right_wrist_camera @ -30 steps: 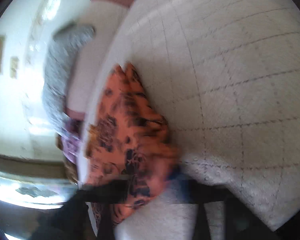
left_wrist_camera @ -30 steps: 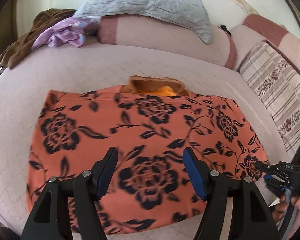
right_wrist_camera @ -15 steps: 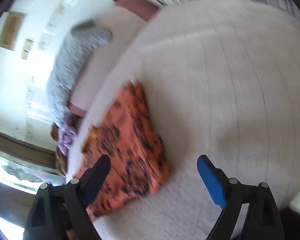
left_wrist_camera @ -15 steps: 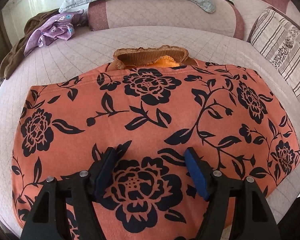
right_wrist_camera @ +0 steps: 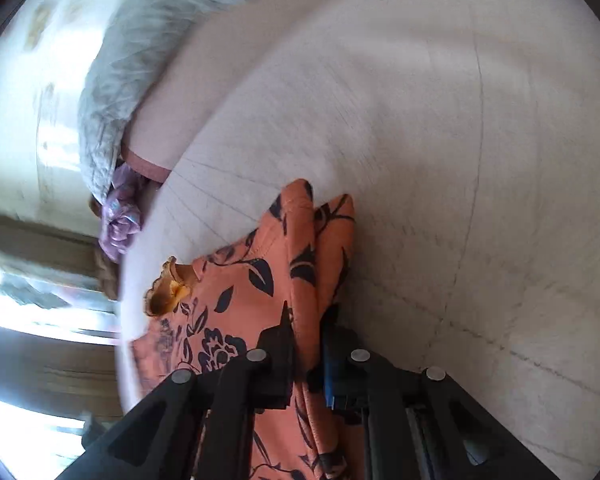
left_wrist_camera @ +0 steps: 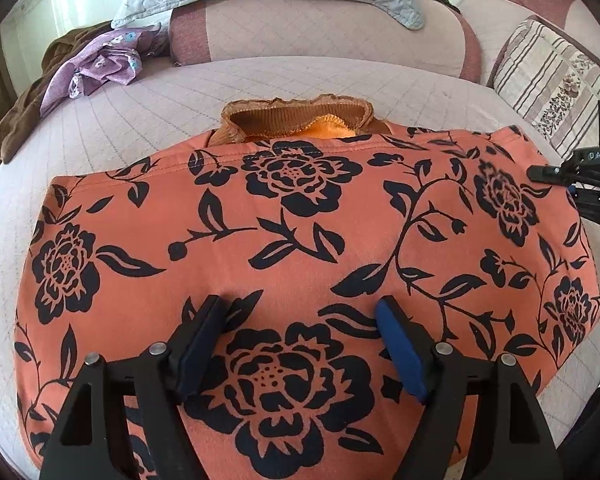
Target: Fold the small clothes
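Orange floral garment (left_wrist_camera: 300,240) lies flat on the bed (left_wrist_camera: 260,88). Right claw (right_wrist_camera: 306,364) pinches its edge; left claw (left_wrist_camera: 300,340), gaping and just widened, hovers mid-cloth. I'd carry that edge across evenly.

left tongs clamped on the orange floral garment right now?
No. In the left wrist view the left tongs stand wide open over the orange floral garment, with flat cloth showing between the pads, not pinched.

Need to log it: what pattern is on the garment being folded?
Orange garment with black roses and leaves; clearest in the left wrist view.
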Demonstrator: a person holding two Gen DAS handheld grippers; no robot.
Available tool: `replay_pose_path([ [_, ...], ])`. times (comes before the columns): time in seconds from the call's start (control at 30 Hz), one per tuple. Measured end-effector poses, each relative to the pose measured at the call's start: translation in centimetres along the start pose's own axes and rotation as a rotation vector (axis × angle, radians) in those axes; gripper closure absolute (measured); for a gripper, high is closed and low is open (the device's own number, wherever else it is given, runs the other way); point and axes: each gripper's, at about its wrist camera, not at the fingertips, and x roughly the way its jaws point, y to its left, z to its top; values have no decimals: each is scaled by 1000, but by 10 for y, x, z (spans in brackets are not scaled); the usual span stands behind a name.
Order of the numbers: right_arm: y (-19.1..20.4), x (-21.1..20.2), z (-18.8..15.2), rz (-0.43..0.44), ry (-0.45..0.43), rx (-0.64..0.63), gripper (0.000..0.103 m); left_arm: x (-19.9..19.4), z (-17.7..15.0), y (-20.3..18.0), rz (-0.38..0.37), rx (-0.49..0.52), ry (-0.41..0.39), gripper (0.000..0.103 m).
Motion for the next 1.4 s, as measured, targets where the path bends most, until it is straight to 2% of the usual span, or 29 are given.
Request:
replay_pose_path([
  [0.03,6,-1,-3,-38,-38,-28,91,1,0,-1,2,1,-3,22],
  [0.1,-12,27,-5,-95,23,65,87,-1,4,-3,6,14,12,23],
  [0.17,-20,22,-6,-15,-15,146,77,-15,8,5,-34,-18,10,27],
  [0.23,-8,6,-8,-115,-65,113,51,-41,7,21,-72,-75,-65,27],
  [0.27,3,-7,-12,-185,-109,75,49,-50,3,29,-65,-90,-89,27],
  [0.3,12,-20,-17,-186,-150,50,49,-50,-1,34,-53,-105,-79,27],
  [0.37,28,-40,-27,-145,-195,16,49,-23,-12,46,-63,-131,42,28],
  [0.4,40,-48,-35,-109,-209,1,49,-17,-17,50,-74,-112,43,28],
  [0.47,58,-57,-55,2,-194,-26,39,-35,-14,51,-77,-105,20,30],
  [0.5,69,-56,-68,50,-169,-43,31,-46,-14,55,-111,-126,-2,30],
  [0.53,81,-51,-82,79,-126,-72,31,-61,-14,62,-148,-149,-44,30],
  [0.63,93,-41,-118,88,-60,-133,31,-103,-25,102,-139,-235,-151,30],
  [0.7,99,-26,-135,69,-24,-148,31,-108,-39,133,-102,-320,-150,30],
  [0.73,94,-25,-141,67,-16,-136,31,-101,-51,156,-72,-382,-111,32],
  [0.77,92,-19,-145,59,-7,-123,31,-86,-67,180,-50,-457,-26,65],
  [0.8,91,-10,-148,44,14,-118,31,-72,-79,195,-35,-507,57,90],
  [0.87,83,0,-151,35,28,-86,31,-74,-97,222,-178,-619,33,90],
  [0.93,70,6,-152,48,39,-35,31,-89,-96,230,-186,-642,26,92],
  [0.97,66,5,-153,65,38,-13,31,-95,-90,232,-187,-637,7,90],
  [1.03,58,3,-148,72,43,-1,31,-101,-69,237,-218,-611,-43,75],
  [1.07,58,2,-147,64,41,5,31,-100,-58,241,-216,-603,-66,49],
  [1.1,56,1,-147,61,42,4,31,-97,-41,243,-195,-592,-88,33],
  [1.17,55,0,-147,59,45,1,31,-83,-13,243,-180,-556,-99,33],
  [1.23,53,-2,-147,59,42,7,31,-58,17,240,-211,-515,-59,35],
  [1.27,53,-1,-147,59,42,9,31,-46,29,236,-178,-478,-51,45],
  [1.3,53,0,-146,60,44,7,31,-28,41,231,-86,-402,-29,71],
  [1.33,53,-1,-146,62,45,6,31,-5,44,236,-15,-394,39,92],
  [1.37,53,-1,-146,66,46,9,31,11,39,247,-22,-456,96,98],
  [1.4,52,-1,-145,72,50,14,31,22,30,269,-98,-595,78,96],
])
